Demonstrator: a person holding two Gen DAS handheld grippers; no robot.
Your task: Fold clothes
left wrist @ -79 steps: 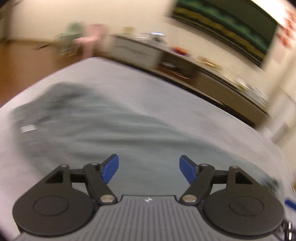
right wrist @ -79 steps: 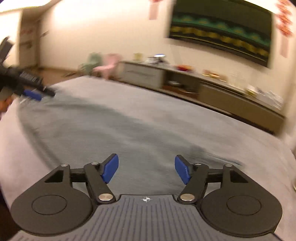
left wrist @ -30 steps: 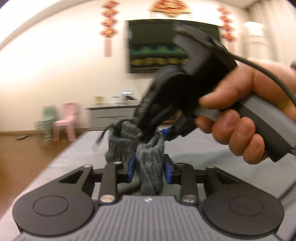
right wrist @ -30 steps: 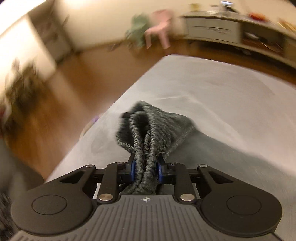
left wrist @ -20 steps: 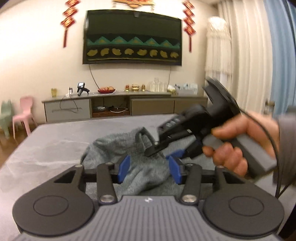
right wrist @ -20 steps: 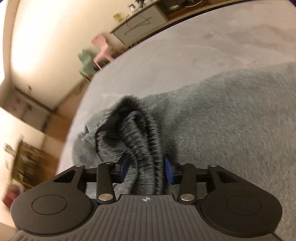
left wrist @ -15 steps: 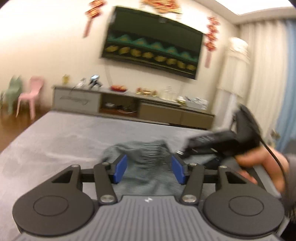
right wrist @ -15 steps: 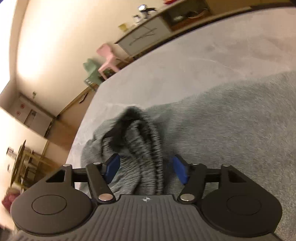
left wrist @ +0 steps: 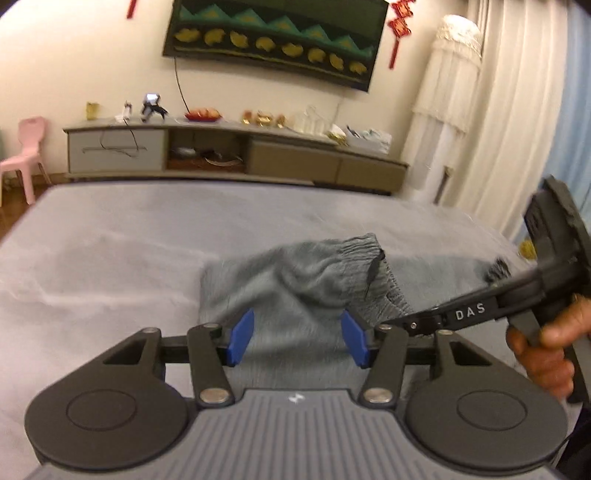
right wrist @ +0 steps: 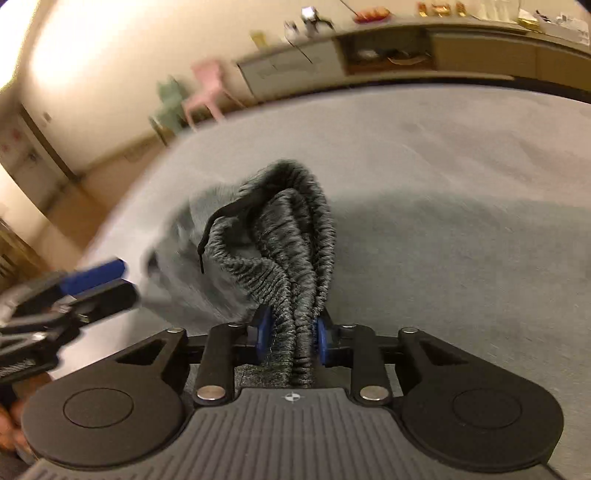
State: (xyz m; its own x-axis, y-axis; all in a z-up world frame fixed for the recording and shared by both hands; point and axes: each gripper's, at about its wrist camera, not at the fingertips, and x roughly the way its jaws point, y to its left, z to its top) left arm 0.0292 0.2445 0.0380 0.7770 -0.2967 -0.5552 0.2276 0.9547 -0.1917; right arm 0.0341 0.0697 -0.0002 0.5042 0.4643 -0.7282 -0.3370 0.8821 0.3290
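A grey knit garment (left wrist: 295, 284) with a ribbed waistband and a black drawstring (left wrist: 373, 273) lies on the grey padded surface (left wrist: 110, 258). My left gripper (left wrist: 297, 339) is open, and the cloth lies flat between its blue pads (left wrist: 242, 336), unpressed. In the right wrist view the bunched waistband (right wrist: 295, 251) rises between the pads of my right gripper (right wrist: 291, 338). Its jaws are closing and the pads press on the ribbing. A hand (left wrist: 543, 350) holds that gripper at the right of the left wrist view. The left gripper (right wrist: 92, 280) shows blurred at the left edge.
A long low cabinet (left wrist: 236, 155) with small items runs along the far wall under a dark wall screen (left wrist: 273, 33). A pink chair (left wrist: 26, 147) stands at the left on the wooden floor. White curtains (left wrist: 517, 129) hang at the right. The surface's left edge (right wrist: 147, 177) drops to the floor.
My left gripper let go of the bunched cloth and now stands open over it. My right gripper opened, swung to the right side, and closed again on the waistband.
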